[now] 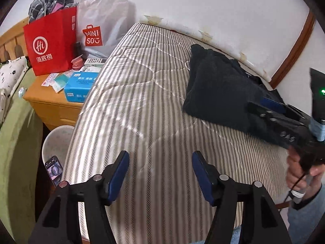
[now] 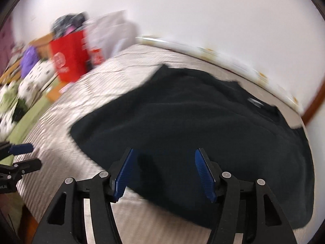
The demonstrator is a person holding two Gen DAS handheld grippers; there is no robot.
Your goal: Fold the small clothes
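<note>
MINISO bag (image 1: pixel 101 20) beside red Haidilao bag (image 1: pixel 50 42)

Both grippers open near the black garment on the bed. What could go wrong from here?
1. The black garment is thick and bunched; the right gripper may pinch several layers, or the striped mattress, and drag the pile.
2. The left gripper hangs over bare mattress, so a one-sided pull could skew the fold.
3. The garment lies close to the wall; a push might shove it off that edge.
</note>
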